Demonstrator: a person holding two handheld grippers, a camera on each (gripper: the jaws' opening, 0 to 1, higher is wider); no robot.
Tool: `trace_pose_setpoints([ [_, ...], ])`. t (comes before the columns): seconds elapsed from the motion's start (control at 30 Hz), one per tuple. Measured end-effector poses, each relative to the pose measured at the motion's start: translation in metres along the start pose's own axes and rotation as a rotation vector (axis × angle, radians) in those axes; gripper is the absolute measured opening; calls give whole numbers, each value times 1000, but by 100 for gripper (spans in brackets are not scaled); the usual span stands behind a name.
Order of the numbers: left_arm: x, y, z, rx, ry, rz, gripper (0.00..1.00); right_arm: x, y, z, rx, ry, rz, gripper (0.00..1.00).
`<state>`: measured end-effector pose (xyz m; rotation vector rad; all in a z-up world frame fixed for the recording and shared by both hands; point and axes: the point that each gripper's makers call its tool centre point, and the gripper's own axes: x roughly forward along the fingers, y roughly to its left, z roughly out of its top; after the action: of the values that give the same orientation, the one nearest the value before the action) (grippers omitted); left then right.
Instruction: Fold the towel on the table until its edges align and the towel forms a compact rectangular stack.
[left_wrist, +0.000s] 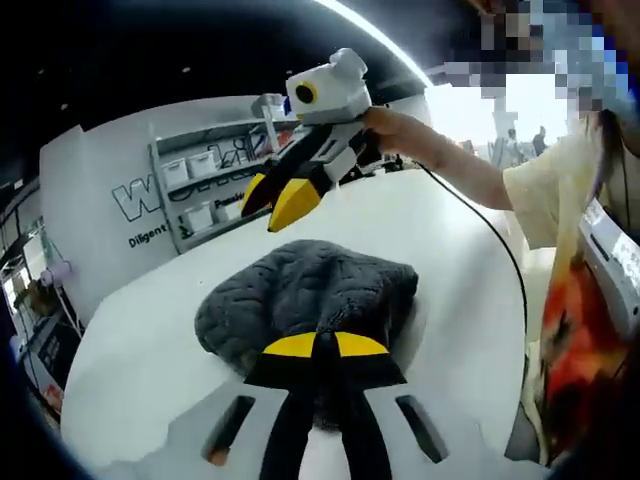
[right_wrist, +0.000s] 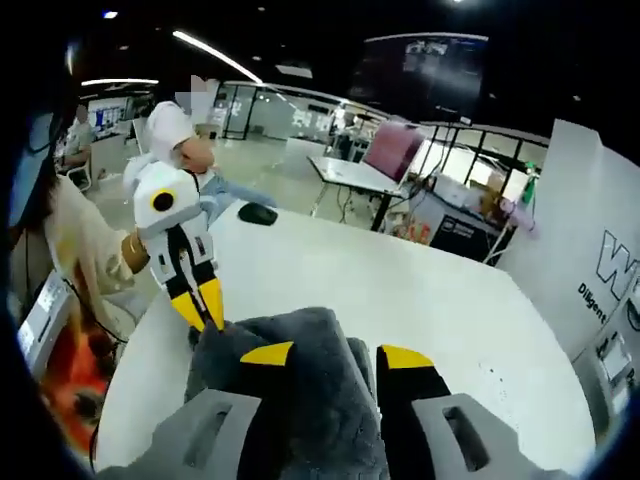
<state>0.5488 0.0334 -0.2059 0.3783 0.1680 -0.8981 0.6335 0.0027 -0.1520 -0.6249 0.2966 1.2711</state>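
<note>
Left gripper view: white table (left_wrist: 150, 330) before shelves (left_wrist: 205, 180) and a wall lettered "Diligent", cut off. Grey towel (left_wrist: 310, 295) lies bunched at mid-table. Left gripper (left_wrist: 322, 345) is clamped on the towel's near edge; right gripper (right_wrist: 330, 357) stands apart, seemingly over the towel.

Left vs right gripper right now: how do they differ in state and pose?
The left gripper has its jaws shut, pinching the fluffy grey towel. The right gripper has its jaws apart and holds nothing. The left gripper sits low at the towel on the white table, while the right gripper hangs in the air above it. Both have black jaws with yellow tips, aimed at the towel.
</note>
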Motion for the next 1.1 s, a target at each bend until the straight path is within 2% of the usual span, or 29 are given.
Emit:
trace_pose_setpoints([
  [0.07, 0, 0, 1, -2, -2, -1, 4, 8, 3, -2, 14, 29, 51, 21],
  [0.13, 1, -1, 1, -5, 0, -4, 4, 19, -1, 0, 23, 40, 70, 21],
  [0.27, 2, -2, 1, -8, 0, -6, 4, 45, 4, -10, 45, 130, 165, 19],
  [0.4, 2, -2, 1, -6, 0, -4, 4, 61, 5, -13, 109, 152, 220, 15],
  [0.43, 2, -2, 1, -7, -1, -4, 4, 65, 10, -17, 152, 172, 264, 14],
  [0.53, 2, -1, 2, -7, -3, -2, 4, 69, 12, -22, 157, 182, 286, 5],
  [0.7, 2, -2, 3, -9, -6, -8, 4, 63, 14, -22, 157, 154, 280, 3],
  [0.87, 1, 2, 12, -13, -31, 4, 3, 51, 1, -9, 195, 89, 241, 2],
  [0.9, 1, 3, 15, -14, -40, 14, 3, 47, -4, -3, 217, 59, 226, 2],
  [1.1, -6, 14, 37, 48, -131, 61, 3, 32, -29, 12, 286, -16, 174, 2],
])
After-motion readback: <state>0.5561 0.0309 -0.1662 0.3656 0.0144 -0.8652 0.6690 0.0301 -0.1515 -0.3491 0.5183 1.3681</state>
